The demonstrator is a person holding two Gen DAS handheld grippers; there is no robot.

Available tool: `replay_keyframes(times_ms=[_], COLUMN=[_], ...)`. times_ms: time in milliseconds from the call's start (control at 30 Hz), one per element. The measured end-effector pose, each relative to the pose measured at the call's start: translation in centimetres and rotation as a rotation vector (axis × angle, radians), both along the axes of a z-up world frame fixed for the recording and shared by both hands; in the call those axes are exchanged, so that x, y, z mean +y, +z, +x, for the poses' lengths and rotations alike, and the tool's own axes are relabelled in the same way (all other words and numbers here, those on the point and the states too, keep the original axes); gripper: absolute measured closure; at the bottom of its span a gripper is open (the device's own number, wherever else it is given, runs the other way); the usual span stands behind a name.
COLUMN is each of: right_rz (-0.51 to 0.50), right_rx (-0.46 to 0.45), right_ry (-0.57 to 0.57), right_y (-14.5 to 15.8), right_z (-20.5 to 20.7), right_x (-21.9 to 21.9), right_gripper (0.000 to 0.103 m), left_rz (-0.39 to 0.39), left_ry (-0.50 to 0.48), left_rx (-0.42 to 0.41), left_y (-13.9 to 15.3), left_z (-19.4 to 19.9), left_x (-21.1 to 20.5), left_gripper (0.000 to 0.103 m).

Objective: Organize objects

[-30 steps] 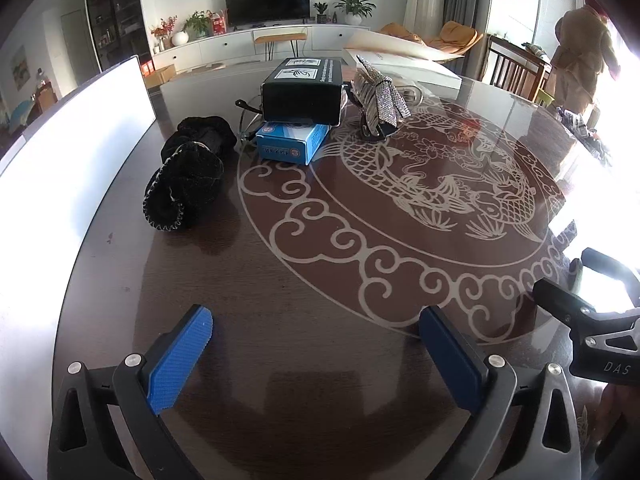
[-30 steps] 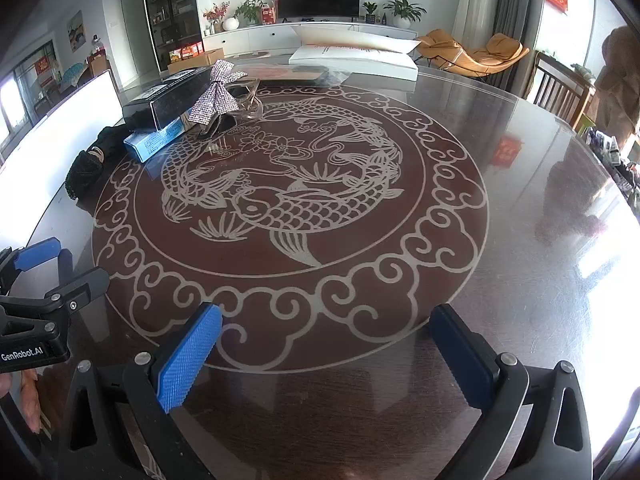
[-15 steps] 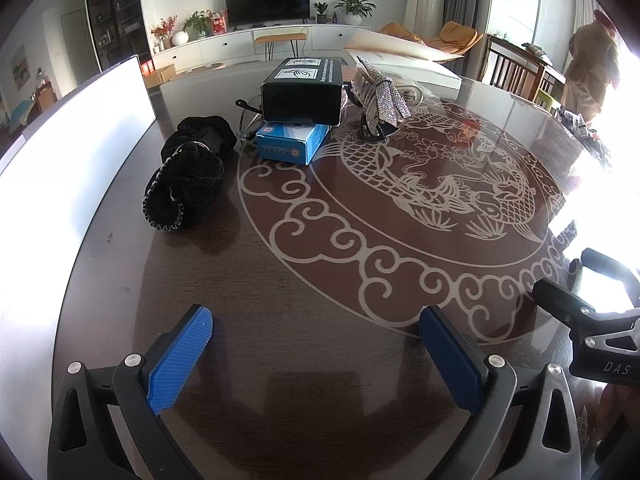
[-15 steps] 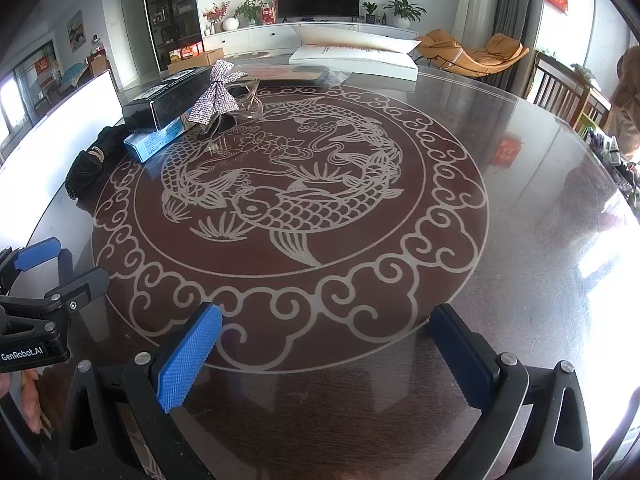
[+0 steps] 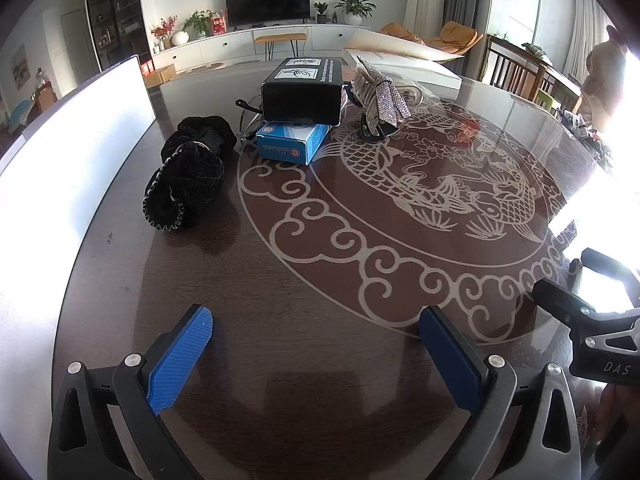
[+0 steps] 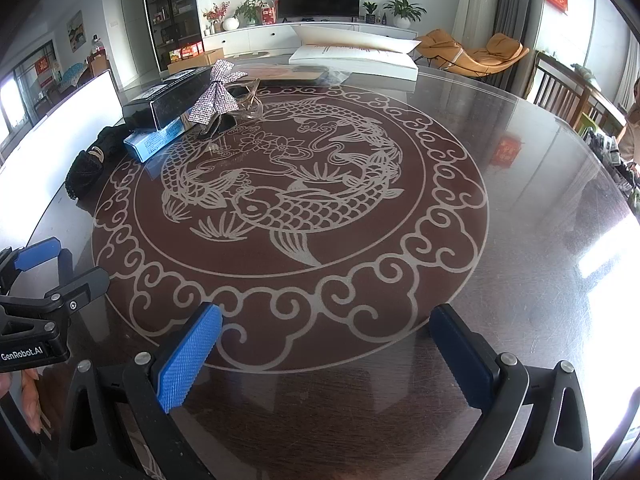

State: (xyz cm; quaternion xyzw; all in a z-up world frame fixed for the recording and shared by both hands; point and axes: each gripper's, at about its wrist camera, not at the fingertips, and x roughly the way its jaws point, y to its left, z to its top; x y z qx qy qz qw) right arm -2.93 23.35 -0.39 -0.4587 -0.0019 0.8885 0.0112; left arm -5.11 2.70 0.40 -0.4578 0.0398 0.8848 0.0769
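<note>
On the far left of the round table (image 5: 320, 288) lies a cluster: a black fuzzy pouch (image 5: 186, 176), a blue box (image 5: 292, 145) with a black box (image 5: 302, 94) stacked on it, glasses (image 5: 250, 126) behind, and a glittery silver bow clip (image 5: 378, 98). The same clip (image 6: 218, 94), black box (image 6: 168, 100), blue box (image 6: 154, 142) and pouch (image 6: 86, 170) show in the right wrist view. My left gripper (image 5: 316, 350) is open near the table's front edge, well short of them. My right gripper (image 6: 324, 346) is open too, holding nothing.
A white board (image 5: 72, 136) leans along the table's left edge. A large open book (image 6: 356, 58) rests at the far side. Wooden chairs (image 6: 568, 98) stand to the right, where a person (image 5: 606, 76) is by the window. The fish-patterned centre (image 6: 280, 192) carries nothing.
</note>
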Motion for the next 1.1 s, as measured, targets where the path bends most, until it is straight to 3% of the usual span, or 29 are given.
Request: replay_keyframes(times_ms=[1100], right_rz=[0.000], right_rx=[0.000], right_ry=[0.001], right_y=[0.01], right_z=[0.04], right_x=[0.04], right_gripper=[0.000], left_rz=[0.000], left_ry=[0.000], left_rx=[0.000], left_y=[-0.02], left_z=[0.02], left_x=[-0.06], left_gripper=[0.000])
